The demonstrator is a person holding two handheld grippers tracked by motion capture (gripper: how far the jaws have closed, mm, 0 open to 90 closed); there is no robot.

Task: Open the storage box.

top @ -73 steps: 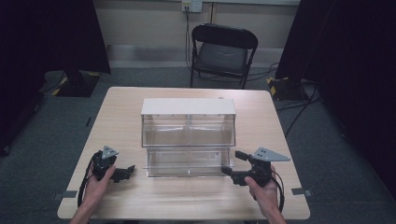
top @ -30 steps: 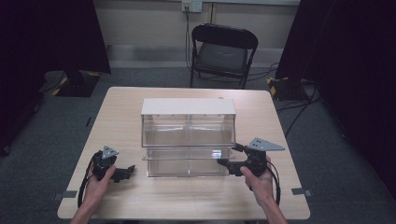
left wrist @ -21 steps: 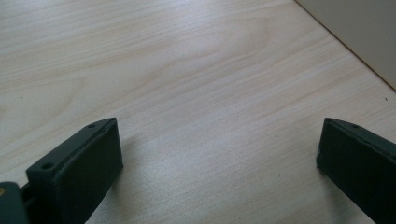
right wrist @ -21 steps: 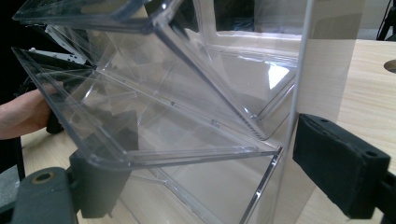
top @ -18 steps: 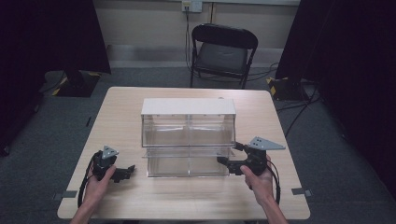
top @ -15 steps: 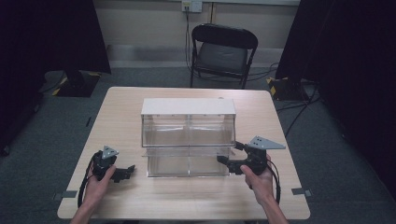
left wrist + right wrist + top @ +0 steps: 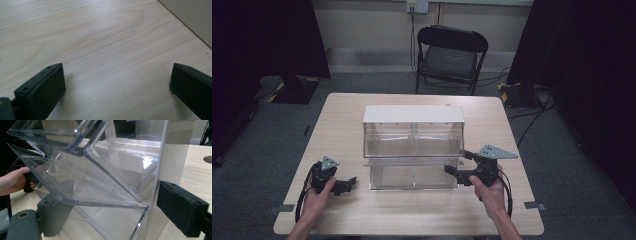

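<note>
While both hands rest at the near edge of the table, the scene reads as follows.

Right gripper: the right gripper [image 7: 455, 173] lies level at the right end of the clear drawer unit [image 7: 413, 145], jaws part open. In the right gripper view the edge of the lower drawer [image 7: 100, 202] runs between the jaws, with the unit's side wall [image 7: 172, 157] also in the gap. One jaw stands at or against the drawer lip; the other stands clear of the wall. No firm grip can be confirmed.

Right gripper, purpose: the jaws appear lined up on the drawer edge so that it can be clamped and moved; judged as an approach, not a hold.

Left gripper: the left gripper [image 7: 348, 183] sits low over the table [image 7: 342, 115], left of the unit and apart from it. Its jaws stand wide open with bare wood [image 7: 105, 50] between them; nothing is held.

Left gripper, purpose: likely parked to keep clear of the drawer front.

Drawer unit: centred on the table, white top [image 7: 413, 114], two tiers of transparent drawers, apparently empty. The lower drawer projects toward the person, and the upper drawer [image 7: 57, 132] tilts outward above it.

Surroundings: a black folding chair [image 7: 451, 55] stands beyond the far edge of the table.
</note>
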